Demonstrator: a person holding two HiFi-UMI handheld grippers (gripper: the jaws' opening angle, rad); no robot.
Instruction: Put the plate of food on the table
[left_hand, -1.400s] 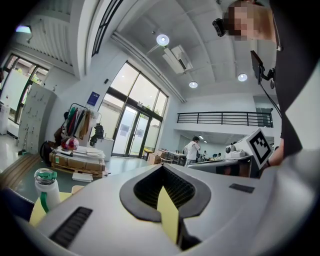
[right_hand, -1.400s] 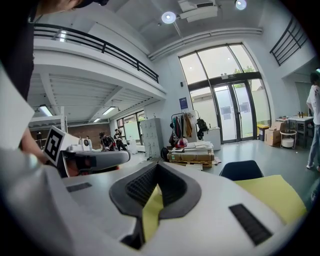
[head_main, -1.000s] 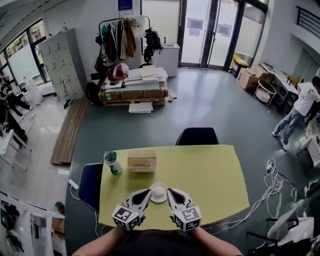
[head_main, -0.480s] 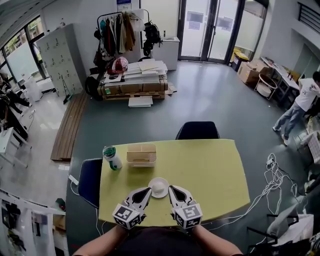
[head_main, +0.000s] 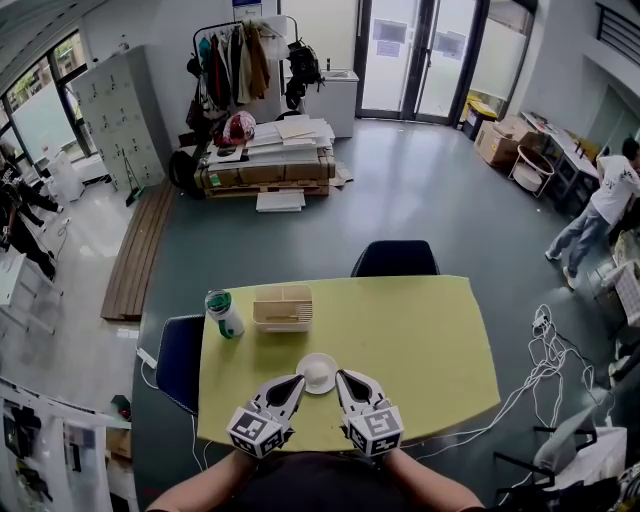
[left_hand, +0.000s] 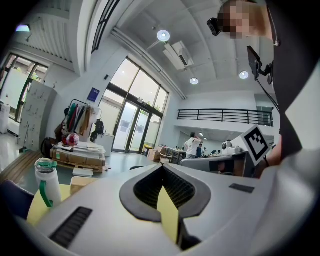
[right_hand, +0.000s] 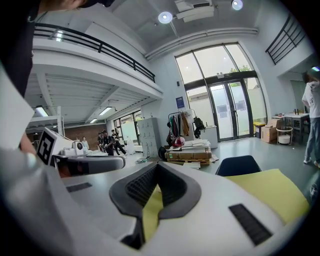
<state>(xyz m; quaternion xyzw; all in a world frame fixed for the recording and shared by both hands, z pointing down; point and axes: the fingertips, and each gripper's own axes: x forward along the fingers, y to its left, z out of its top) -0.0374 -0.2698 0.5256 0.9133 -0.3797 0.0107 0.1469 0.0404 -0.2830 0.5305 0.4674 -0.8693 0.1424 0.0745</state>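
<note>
A yellow table (head_main: 420, 350) fills the lower middle of the head view, with 2 dark chairs at it: 1 at the far side (head_main: 395, 259) and 1 at the left end (head_main: 180, 368). Over the near edge, the left gripper (head_main: 291, 383) and the right gripper (head_main: 344, 380) angle inward toward each other. In each gripper view the jaws are pressed together with nothing between them; only yellow tabletop shows through the gap below. The marker cubes (head_main: 252, 432) carry black-and-white square patterns, no letters.

A pale wooden box (head_main: 283, 308) sits farther back on the table, left of centre. The white plate (head_main: 318, 374) rests on the table just ahead of both sets of tips, between them. It is round, so it has no long axis and points no way; what it holds is too small to tell. A green-and-white bottle (head_main: 224, 315) stands upright beside the box, its print unreadable.
</note>
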